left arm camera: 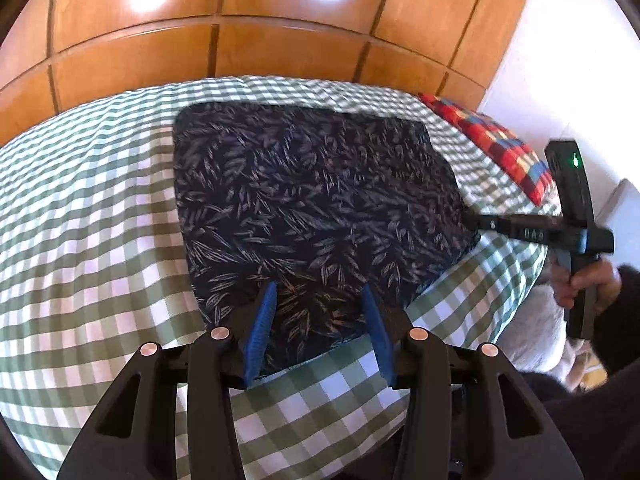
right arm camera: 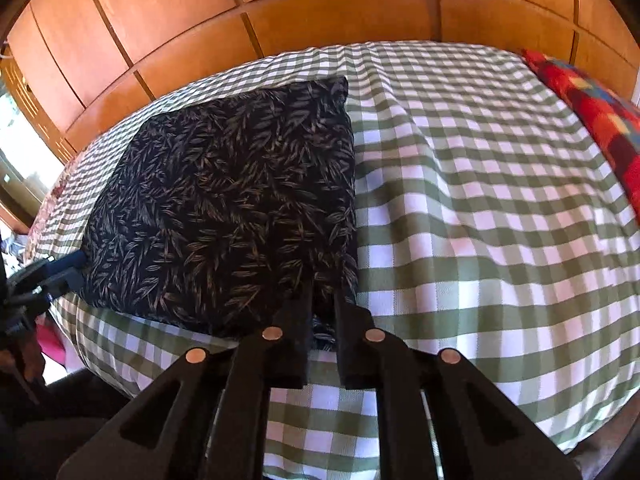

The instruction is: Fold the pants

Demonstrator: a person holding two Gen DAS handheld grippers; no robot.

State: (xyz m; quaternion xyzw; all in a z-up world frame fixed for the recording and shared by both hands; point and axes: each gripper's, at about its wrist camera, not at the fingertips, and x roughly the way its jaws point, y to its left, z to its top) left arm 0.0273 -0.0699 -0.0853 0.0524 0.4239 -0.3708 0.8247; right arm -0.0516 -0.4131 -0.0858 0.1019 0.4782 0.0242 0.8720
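Lying square on gingham bedcover (left arm camera: pixel 100 200), leaf-print pants (left arm camera: pixel 312 200): left jaws wide, right jaws pinching its corner

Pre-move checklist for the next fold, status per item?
1. Pants folded into a flat rectangle on the checked bedspread: ok.
2. Left gripper open, fingers astride the near edge of the pants: ok; no grip yet.
3. Right gripper at the near right corner, fingers close together on the fabric: grip cannot tell.
4. Both grippers on the same near edge, at opposite ends: ok.
5. Bare bedspread beyond the pants toward the wooden headboard: ok.
6. Red patchwork pillow apart from the pants: ok.
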